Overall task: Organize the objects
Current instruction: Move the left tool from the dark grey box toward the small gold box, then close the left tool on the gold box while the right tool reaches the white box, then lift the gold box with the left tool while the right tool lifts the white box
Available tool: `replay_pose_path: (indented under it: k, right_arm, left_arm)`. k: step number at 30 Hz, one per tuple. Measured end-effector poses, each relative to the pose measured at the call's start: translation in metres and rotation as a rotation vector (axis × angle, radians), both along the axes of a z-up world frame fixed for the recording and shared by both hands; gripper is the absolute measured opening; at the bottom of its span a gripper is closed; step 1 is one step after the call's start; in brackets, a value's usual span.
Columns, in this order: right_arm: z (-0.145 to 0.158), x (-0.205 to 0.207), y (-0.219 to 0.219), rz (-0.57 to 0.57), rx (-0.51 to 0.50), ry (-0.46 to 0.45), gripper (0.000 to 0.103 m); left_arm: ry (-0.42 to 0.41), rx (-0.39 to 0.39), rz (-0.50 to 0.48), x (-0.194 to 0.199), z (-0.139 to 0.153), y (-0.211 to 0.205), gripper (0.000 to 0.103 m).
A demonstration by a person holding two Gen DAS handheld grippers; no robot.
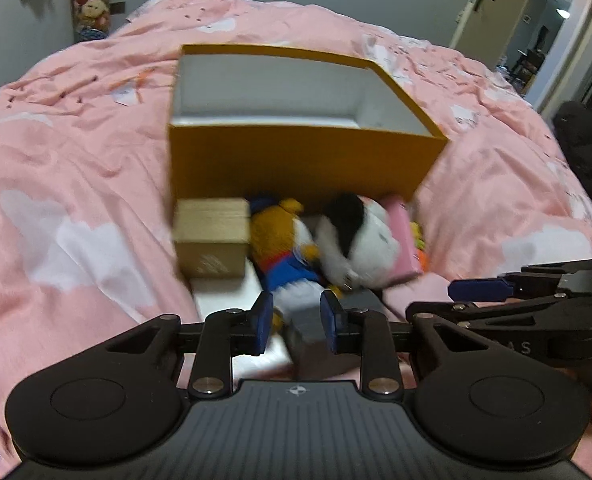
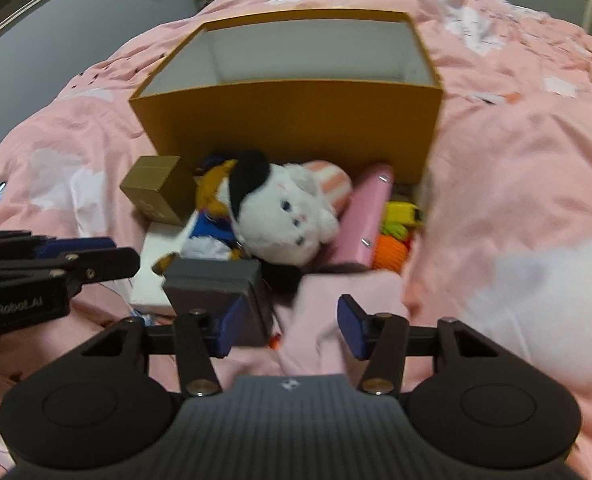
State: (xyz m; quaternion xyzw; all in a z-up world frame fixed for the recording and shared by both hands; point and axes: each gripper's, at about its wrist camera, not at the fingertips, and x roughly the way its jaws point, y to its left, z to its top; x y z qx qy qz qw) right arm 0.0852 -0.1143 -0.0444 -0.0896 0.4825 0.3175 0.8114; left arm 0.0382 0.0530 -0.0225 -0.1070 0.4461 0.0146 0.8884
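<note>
Left wrist: my left gripper (image 1: 297,322) hangs low over the pile, jaws part open, straddling the grey block (image 1: 304,320) without pinching it. The orange box (image 1: 296,160) sits empty just behind, ready as the bin.

Right wrist: my right gripper (image 2: 285,326) has jaws wide, nothing held. Plush cat (image 2: 287,216), duck toy (image 2: 211,216), pink case (image 2: 366,212) and brown box (image 2: 155,192) crowd the box's front wall, not yet inside.
</note>
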Motion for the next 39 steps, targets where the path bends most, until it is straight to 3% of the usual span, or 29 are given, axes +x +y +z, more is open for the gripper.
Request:
replay_pose_path:
  k: [2, 5, 7, 9, 15, 20, 21, 25, 30, 36, 39]
  right_arm:
    - [-0.001, 0.012, 0.011, 0.012, 0.009, 0.025, 0.055]
    - [-0.002, 0.027, 0.024, 0.02, 0.035, 0.066, 0.055]
    - [-0.003, 0.032, 0.032, 0.038, 0.062, 0.101, 0.055]
    - [-0.006, 0.033, 0.042, 0.063, 0.066, 0.116, 0.055]
    - [-0.019, 0.037, 0.054, 0.061, 0.016, 0.147, 0.062]
    - [-0.021, 0.042, 0.058, 0.053, 0.003, 0.14, 0.067]
    - [-0.022, 0.042, 0.058, 0.05, 0.002, 0.144, 0.068]
    - [-0.027, 0.044, 0.059, 0.035, -0.007, 0.158, 0.07]
    - [-0.028, 0.044, 0.061, 0.028, -0.017, 0.16, 0.07]
    - [-0.012, 0.032, 0.064, 0.091, 0.019, 0.114, 0.07]
    - [-0.002, 0.025, 0.075, 0.173, 0.046, 0.094, 0.057]
  left_arm:
    - [-0.002, 0.028, 0.029, 0.009, 0.0, 0.01, 0.037]
    - [0.008, 0.063, 0.061, 0.021, -0.003, 0.022, 0.052]
    - [0.022, 0.065, 0.067, 0.026, -0.007, 0.027, 0.055]
    - [0.028, 0.056, 0.074, 0.029, -0.012, 0.03, 0.067]
    - [0.018, 0.083, 0.091, 0.036, -0.022, 0.032, 0.077]
    - [0.025, 0.089, 0.084, 0.046, -0.033, 0.032, 0.078]
    - [0.03, 0.089, 0.147, 0.048, -0.036, 0.033, 0.078]
    - [0.048, 0.09, 0.158, 0.051, -0.047, 0.036, 0.078]
    - [0.028, 0.076, 0.148, 0.048, -0.049, 0.035, 0.067]
    - [-0.02, 0.071, 0.164, 0.029, -0.025, 0.038, 0.067]
    - [0.0, 0.093, 0.202, 0.014, -0.009, 0.046, 0.067]
